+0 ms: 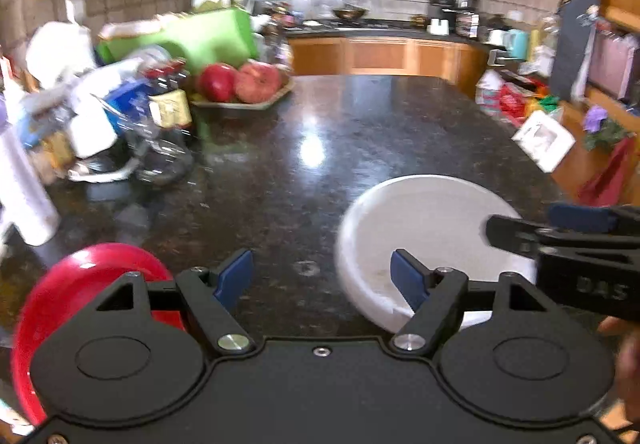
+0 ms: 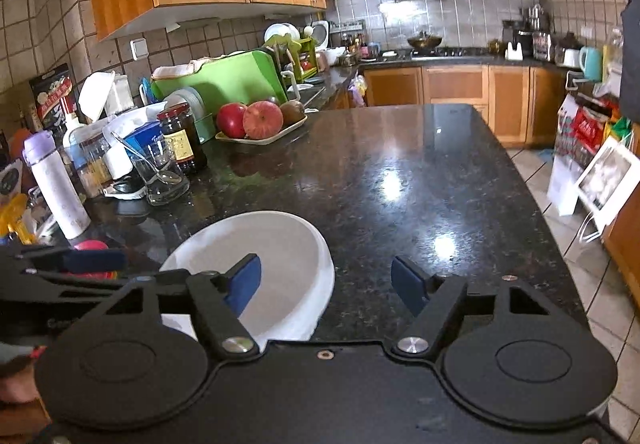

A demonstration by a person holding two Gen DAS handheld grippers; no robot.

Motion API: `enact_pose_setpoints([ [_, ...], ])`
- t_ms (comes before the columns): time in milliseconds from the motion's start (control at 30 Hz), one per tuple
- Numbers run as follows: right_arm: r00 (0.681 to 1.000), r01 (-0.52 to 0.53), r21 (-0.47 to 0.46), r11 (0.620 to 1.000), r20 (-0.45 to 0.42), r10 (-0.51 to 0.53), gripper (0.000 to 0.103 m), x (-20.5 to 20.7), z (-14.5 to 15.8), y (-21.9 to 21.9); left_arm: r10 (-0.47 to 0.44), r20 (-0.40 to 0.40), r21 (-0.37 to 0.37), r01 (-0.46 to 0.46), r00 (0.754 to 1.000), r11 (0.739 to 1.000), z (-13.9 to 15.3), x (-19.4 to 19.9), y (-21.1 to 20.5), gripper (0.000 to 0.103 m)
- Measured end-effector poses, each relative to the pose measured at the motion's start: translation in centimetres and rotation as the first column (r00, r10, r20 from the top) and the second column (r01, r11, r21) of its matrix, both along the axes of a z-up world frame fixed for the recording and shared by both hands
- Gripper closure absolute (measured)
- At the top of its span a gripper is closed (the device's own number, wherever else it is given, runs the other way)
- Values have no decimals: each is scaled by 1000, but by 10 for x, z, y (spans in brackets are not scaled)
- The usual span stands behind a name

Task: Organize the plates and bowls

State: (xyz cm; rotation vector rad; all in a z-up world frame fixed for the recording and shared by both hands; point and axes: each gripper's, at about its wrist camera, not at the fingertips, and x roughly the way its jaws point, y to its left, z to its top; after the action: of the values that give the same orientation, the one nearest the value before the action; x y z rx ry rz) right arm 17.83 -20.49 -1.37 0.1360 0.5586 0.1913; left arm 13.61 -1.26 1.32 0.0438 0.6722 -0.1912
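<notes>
A white plate (image 1: 432,228) lies on the dark granite counter (image 1: 304,164), right of my left gripper (image 1: 320,276). That gripper is open over bare counter, its right finger over the plate's near rim. A red bowl (image 1: 72,284) sits at the lower left, partly hidden by the gripper body. In the right wrist view the white plate (image 2: 280,244) lies at lower left. My right gripper (image 2: 326,282) is open, astride the plate's right rim: one finger over the plate, the other over the counter, pads not pressing. From the left wrist view, the right gripper's fingers (image 1: 508,234) reach over the plate's right side.
A tray of apples (image 2: 260,124), a dark jar (image 2: 180,140), a glass with a spoon (image 2: 162,176), a white bottle (image 2: 56,188) and a green board (image 2: 224,80) crowd the counter's left side. The counter (image 2: 400,184) ends at right above a tiled floor (image 2: 600,284).
</notes>
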Motion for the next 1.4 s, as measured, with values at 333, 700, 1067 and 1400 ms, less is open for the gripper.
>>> enact_pose_setpoints([
  [333, 1000, -20, -52, 998, -18, 19, 31, 8, -2, 6, -8, -57, 25, 10, 998, 1000, -5, 16, -6, 38],
  [700, 994, -11, -21, 1000, -110, 8, 45, 13, -7, 1, -69, -103, 21, 71, 992, 997, -12, 18, -9, 44],
  [1067, 987, -28, -10, 1000, -161, 26, 72, 21, -12, 4, -68, -135, -1, 69, 988, 998, -14, 24, -9, 55],
  [1400, 983, -42, 13, 999, -178, 43, 81, 25, -13, 2, -75, -155, 10, 78, 985, 997, -20, 26, -16, 66],
])
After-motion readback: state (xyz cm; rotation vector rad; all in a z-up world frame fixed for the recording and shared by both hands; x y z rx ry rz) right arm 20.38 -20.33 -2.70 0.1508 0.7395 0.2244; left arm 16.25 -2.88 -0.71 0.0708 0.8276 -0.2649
